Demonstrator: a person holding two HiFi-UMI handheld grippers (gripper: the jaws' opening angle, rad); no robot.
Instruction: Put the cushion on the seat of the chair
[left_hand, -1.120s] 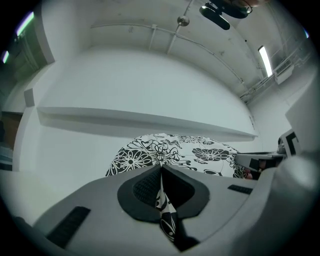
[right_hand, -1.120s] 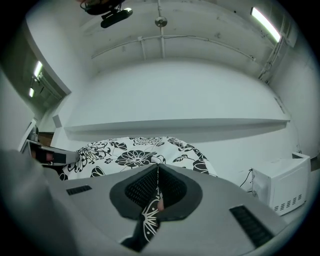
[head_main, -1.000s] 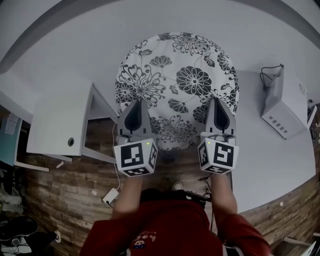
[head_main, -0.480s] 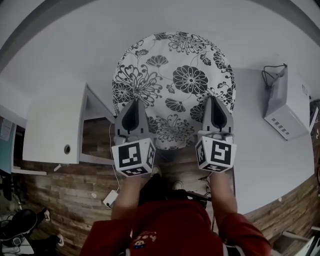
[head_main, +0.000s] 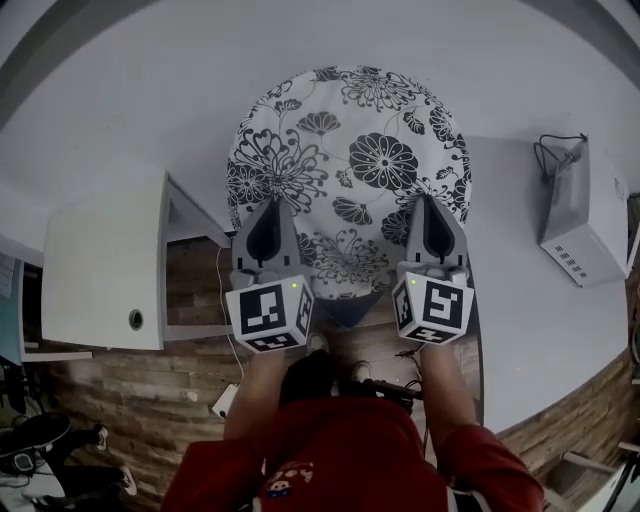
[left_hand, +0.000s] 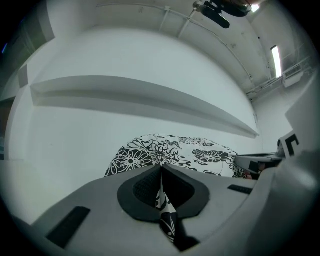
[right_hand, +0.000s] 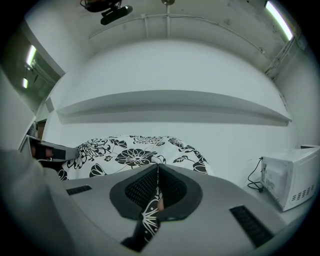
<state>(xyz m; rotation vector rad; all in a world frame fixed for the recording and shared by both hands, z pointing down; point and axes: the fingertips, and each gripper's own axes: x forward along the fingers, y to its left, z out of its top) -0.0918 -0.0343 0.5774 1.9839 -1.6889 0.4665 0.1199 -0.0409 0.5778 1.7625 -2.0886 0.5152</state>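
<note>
The round floral cushion (head_main: 350, 160) is held out ahead of both grippers, over the white desk's (head_main: 130, 120) near edge. The left gripper (head_main: 270, 210) and right gripper (head_main: 432, 205) each pinch its near rim with fingers (left_hand: 147, 186) pressed together on the fabric, one at each side and equally near. No chair seat is clearly in view.

A white appliance (head_main: 580, 215) with vent slots sits on the pale tabletop (head_main: 520, 330) at the right, a black cable (head_main: 548, 150) looped at its far end. At the left stands a white cabinet (head_main: 100, 260) with a small round hole (head_main: 135, 320) in its top. The wood-plank floor (head_main: 130, 400) carries a small white adapter (head_main: 224, 400). A long ledge (right_hand: 175, 107) runs along the white wall.
</note>
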